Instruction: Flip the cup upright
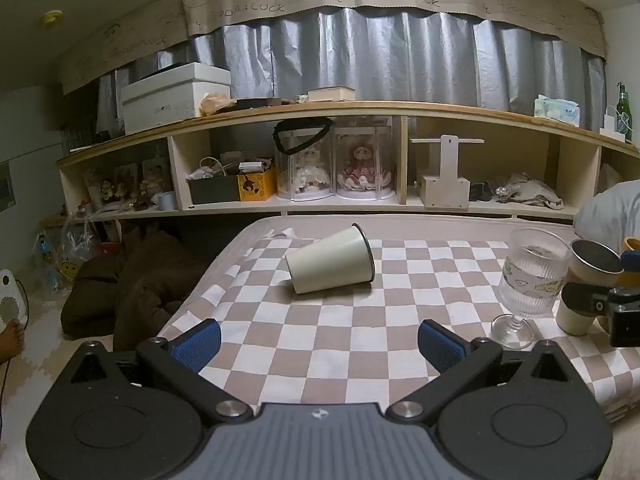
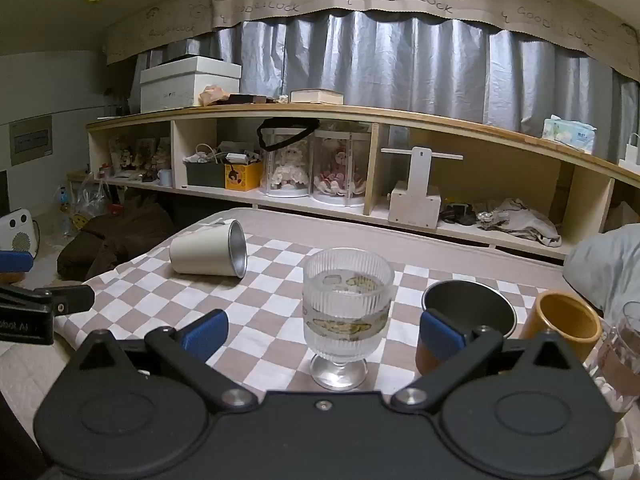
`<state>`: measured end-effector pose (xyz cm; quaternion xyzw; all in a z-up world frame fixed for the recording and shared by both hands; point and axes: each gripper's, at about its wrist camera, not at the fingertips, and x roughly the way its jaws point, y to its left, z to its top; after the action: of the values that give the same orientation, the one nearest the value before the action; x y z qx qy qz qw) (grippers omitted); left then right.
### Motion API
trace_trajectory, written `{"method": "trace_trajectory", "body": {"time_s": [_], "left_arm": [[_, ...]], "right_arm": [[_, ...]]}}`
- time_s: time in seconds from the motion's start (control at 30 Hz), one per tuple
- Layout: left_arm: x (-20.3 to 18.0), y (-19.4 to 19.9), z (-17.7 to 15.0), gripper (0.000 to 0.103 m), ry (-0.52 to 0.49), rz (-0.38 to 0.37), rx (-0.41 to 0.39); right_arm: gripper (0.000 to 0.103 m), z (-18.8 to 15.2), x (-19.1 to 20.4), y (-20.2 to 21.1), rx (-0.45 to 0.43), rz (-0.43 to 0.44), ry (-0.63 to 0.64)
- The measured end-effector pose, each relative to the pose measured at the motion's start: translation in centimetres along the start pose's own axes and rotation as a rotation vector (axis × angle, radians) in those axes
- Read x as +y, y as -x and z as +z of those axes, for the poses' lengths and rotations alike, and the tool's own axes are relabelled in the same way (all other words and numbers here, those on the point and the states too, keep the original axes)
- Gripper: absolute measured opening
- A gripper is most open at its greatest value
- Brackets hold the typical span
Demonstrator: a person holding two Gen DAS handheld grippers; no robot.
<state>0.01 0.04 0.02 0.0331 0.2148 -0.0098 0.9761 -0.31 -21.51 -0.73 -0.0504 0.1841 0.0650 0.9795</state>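
A cream metal cup (image 1: 330,260) lies on its side on the checkered cloth (image 1: 320,340), its mouth facing right. It also shows in the right wrist view (image 2: 208,254) at the far left of the cloth. My left gripper (image 1: 320,344) is open and empty, short of the cup, with the cup centred ahead of it. My right gripper (image 2: 322,336) is open, with a ribbed stemmed glass (image 2: 346,312) standing between its fingers without contact.
The glass (image 1: 528,280) stands right of the fallen cup. An upright cream cup with a dark inside (image 2: 466,312), an orange cup (image 2: 564,320) and another glass (image 2: 620,356) stand at the right. A long shelf (image 1: 320,200) runs behind the table. Brown bedding (image 1: 132,280) lies left.
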Motion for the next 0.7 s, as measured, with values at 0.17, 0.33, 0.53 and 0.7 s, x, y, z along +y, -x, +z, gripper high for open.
{"method": "trace_trajectory", "body": {"time_s": [0.17, 0.33, 0.53, 0.7], "left_arm": [[0.02, -0.02, -0.01, 0.103, -0.002, 0.002, 0.000], [-0.03, 0.00, -0.01, 0.103, -0.005, 0.004, -0.001], [-0.04, 0.01, -0.01, 0.103, -0.005, 0.004, -0.001], [-0.02, -0.01, -0.01, 0.103, -0.005, 0.004, -0.001]], "right_arm": [[0.103, -0.15, 0.04, 0.00, -0.001, 0.000, 0.002], [0.103, -0.21, -0.04, 0.03, 0.000, 0.000, 0.002], [0.103, -0.34, 0.03, 0.09, 0.000, -0.001, 0.007], [0.103, -0.42, -0.03, 0.15, -0.001, -0.001, 0.007]]}}
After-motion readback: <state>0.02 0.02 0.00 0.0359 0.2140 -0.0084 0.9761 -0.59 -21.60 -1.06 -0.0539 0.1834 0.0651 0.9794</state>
